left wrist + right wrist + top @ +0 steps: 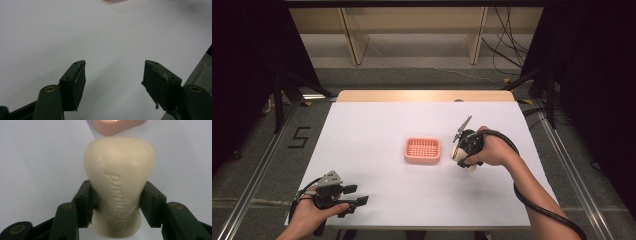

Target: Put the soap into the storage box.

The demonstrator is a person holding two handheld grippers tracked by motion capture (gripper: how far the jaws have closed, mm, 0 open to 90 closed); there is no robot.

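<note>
Right gripper [117, 202] has its jaws clamped on a cream bar of soap [119, 182], one pad on each long side, embossed lettering facing the camera. In the high view the right gripper [460, 152] sits right of the counter's middle, just beside the right side of the pink soap dish [422, 150], with the soap [455, 151] showing pale at its tip; hard to tell from there whether the bar touches the counter [377, 125] or hangs just above it. In the right gripper view the soap dish [117, 126] lies just past the far end of the bar, near but apart from it. The dish has a slatted inside and sits about mid-counter, slightly right of centre. Left gripper [354, 195] is at the near left corner of the counter, held in the left hand [314, 212], well apart from dish and soap. Its jaws stand wide open with nothing between them; in the left gripper view, the left gripper [115, 75] has only bare white counter [75, 30] ahead of it. Right hand [492, 147] wraps the gripper body, cable trailing back along the forearm.
</note>
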